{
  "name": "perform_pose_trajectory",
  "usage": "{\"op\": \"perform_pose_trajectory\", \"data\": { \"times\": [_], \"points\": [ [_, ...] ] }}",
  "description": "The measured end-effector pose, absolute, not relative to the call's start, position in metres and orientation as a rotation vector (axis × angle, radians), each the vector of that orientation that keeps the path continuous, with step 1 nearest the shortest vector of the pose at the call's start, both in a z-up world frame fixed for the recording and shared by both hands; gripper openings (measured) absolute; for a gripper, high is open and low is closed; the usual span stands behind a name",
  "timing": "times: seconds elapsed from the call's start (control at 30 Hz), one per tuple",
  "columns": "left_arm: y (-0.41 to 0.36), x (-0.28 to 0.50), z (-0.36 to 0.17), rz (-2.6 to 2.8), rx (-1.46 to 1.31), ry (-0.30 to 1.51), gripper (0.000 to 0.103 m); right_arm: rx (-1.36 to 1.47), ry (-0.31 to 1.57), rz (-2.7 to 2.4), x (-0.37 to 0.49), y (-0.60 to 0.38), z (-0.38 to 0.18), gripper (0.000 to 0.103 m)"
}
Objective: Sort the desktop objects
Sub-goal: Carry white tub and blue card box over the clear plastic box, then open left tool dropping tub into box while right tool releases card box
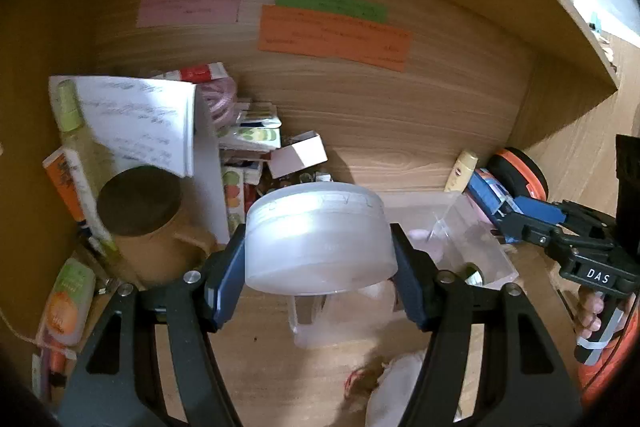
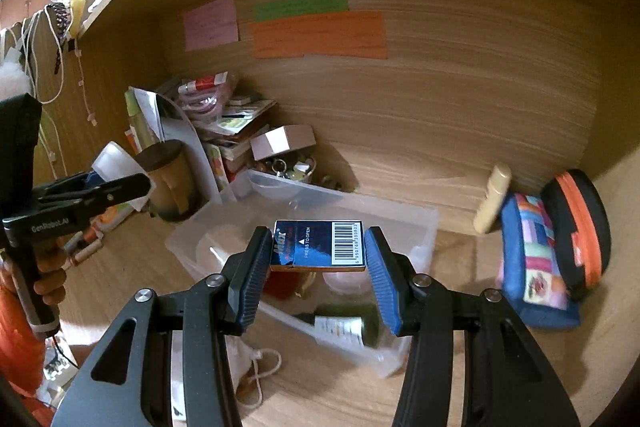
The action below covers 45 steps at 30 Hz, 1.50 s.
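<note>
My left gripper (image 1: 318, 251) is shut on a round translucent white plastic tub (image 1: 318, 239), held in the air above the desk. In the right wrist view that left gripper (image 2: 132, 187) shows at the left with the tub (image 2: 110, 157) in it. My right gripper (image 2: 318, 247) is shut on a small blue box (image 2: 320, 245) with a barcode, held over a clear plastic bin (image 2: 416, 223). The left wrist view shows the right gripper (image 1: 508, 215) at the right with the blue box (image 1: 486, 191) between its pads. The bin (image 1: 496, 255) holds a small dark bottle (image 2: 344, 327) and other items.
A brown lidded mug (image 1: 140, 211), papers (image 1: 136, 123) and stacked boxes crowd the left back corner. A cream tube (image 2: 492, 203), a patchwork pouch (image 2: 532, 259) and an orange-trimmed black case (image 2: 580, 231) lie at the right. Coloured notes (image 1: 332, 31) hang on the back wall. A white drawstring bag (image 1: 396, 387) lies near.
</note>
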<state>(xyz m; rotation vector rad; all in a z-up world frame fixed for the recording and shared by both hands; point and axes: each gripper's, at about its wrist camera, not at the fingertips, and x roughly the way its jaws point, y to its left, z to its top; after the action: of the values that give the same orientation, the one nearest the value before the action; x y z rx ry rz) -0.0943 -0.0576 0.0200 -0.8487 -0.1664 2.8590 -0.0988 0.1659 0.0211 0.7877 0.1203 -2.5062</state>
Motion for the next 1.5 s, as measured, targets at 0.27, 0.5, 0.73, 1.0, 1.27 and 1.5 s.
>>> {"op": "perform_pose_trajectory", "data": {
  "times": [0.27,0.5,0.73,1.0,1.27,1.5],
  "points": [
    [-0.044,-0.133,0.008,2.828,-0.905,-0.118,0.065,0.851,0.12,-2.464,-0.134,0.147,0.011,0.044],
    [-0.033,-0.166,-0.008,2.8,-0.964,-0.072,0.065,0.919,0.155,-2.44,-0.16,0.134,-0.002,0.044],
    [-0.023,-0.194,-0.026,2.774,-1.027,-0.01,0.065,1.013,0.21,-2.41,-0.183,0.122,-0.022,0.044],
    [-0.017,-0.208,-0.042,2.735,-1.078,0.024,0.065,1.133,0.353,-2.372,-0.201,0.11,-0.042,0.044],
    [-0.016,-0.209,-0.046,2.737,-1.091,0.08,0.065,1.19,0.558,-2.332,-0.213,0.087,-0.057,0.044],
    [-0.02,-0.213,-0.046,2.704,-1.112,0.046,0.065,1.265,0.602,-2.29,-0.22,0.081,-0.07,0.044]
  ]
}}
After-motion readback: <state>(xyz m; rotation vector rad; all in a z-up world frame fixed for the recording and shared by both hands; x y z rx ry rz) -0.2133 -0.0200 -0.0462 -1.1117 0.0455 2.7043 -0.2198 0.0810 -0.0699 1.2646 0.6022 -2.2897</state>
